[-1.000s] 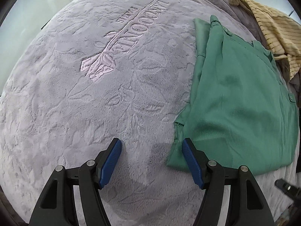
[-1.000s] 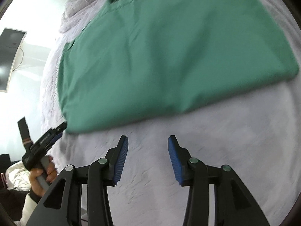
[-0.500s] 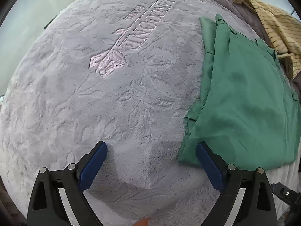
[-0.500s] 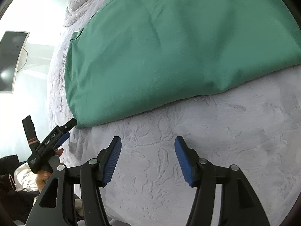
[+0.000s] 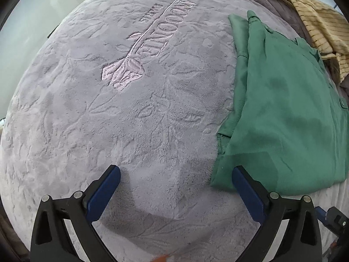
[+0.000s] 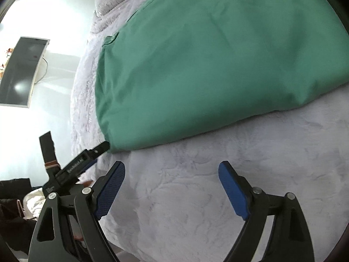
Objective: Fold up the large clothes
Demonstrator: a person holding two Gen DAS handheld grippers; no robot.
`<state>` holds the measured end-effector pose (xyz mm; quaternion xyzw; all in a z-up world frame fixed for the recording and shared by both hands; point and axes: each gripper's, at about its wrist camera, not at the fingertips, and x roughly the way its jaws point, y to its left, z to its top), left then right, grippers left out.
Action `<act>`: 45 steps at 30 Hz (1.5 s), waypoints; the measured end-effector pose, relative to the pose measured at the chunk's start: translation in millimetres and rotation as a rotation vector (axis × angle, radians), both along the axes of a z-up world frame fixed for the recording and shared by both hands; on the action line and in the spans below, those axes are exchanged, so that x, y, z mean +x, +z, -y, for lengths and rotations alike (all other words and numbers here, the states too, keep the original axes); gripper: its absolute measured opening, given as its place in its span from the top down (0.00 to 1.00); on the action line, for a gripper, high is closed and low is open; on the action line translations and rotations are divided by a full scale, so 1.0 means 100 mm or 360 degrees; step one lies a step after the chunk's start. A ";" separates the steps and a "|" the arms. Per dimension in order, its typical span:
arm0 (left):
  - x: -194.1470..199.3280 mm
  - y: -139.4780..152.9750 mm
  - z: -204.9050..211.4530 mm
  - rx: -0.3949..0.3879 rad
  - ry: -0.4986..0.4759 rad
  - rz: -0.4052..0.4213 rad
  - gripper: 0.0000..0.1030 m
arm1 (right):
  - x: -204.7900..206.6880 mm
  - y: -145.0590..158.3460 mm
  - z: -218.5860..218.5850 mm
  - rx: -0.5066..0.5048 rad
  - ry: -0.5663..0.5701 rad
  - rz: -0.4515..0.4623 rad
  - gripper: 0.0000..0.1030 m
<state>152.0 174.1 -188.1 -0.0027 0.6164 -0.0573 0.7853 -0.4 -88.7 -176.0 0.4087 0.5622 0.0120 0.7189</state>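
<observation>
Folded green shirt on a grey embossed plush blanket; both grippers released.

The shirt lies flat as a folded rectangle on the blanket, by its right edge in the left wrist view. Its long axis runs from the near folded edge toward the far collar end, which points at a yellow striped garment heaped at the blanket's far right corner. The left gripper stands fully spread over bare blanket, its right finger just beside the shirt's near-left corner, nothing between the pads. The right gripper has its jaws opening above bare blanket, short of the shirt's near folded edge, gripping nothing.
</observation>
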 end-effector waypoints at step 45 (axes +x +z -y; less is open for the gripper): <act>1.13 -0.16 1.04 -0.0935 -0.0307 -0.0322 0.16 | 0.56 -0.18 0.06 0.0566 0.0056 0.0051 0.90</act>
